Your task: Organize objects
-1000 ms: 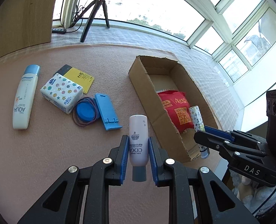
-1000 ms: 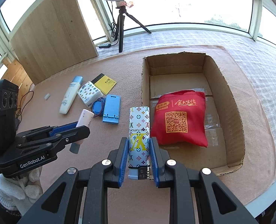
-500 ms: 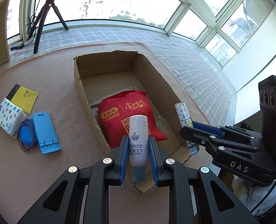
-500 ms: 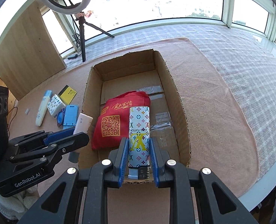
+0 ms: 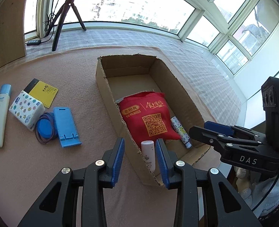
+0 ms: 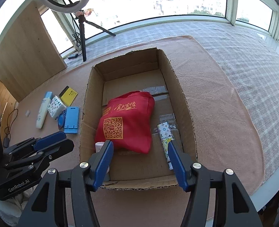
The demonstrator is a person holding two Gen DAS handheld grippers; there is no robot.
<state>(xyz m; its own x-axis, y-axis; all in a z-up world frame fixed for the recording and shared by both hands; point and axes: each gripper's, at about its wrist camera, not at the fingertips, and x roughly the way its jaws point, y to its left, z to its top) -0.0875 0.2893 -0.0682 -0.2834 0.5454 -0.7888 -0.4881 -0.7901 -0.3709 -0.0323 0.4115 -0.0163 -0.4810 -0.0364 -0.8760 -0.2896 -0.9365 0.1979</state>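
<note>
Through the left wrist camera I see my left gripper [image 5: 140, 156] with its blue-padded jaws spread apart over the near corner of the brown cardboard box [image 5: 109, 96]. The small white plastic bottle [image 5: 149, 154] lies inside that corner, in the gap between the pads; it sits close to the right pad, though I cannot tell whether it touches. It is slim and rounded, with faint grey print. Beyond it lies the red cloth bag with an orange QR code [image 5: 149, 117], and at the bag's right edge the white patterned tube [image 5: 180, 130].

Through the right wrist camera, my right gripper [image 6: 140, 156] is also wide open above the box's near end. The patterned tube [image 6: 165, 138] lies on the box floor just inside the right pad, its lower end hidden behind it. It is a white cylinder with small coloured monograms. The white bottle [image 6: 99, 146] peeks out behind the left pad.
</note>
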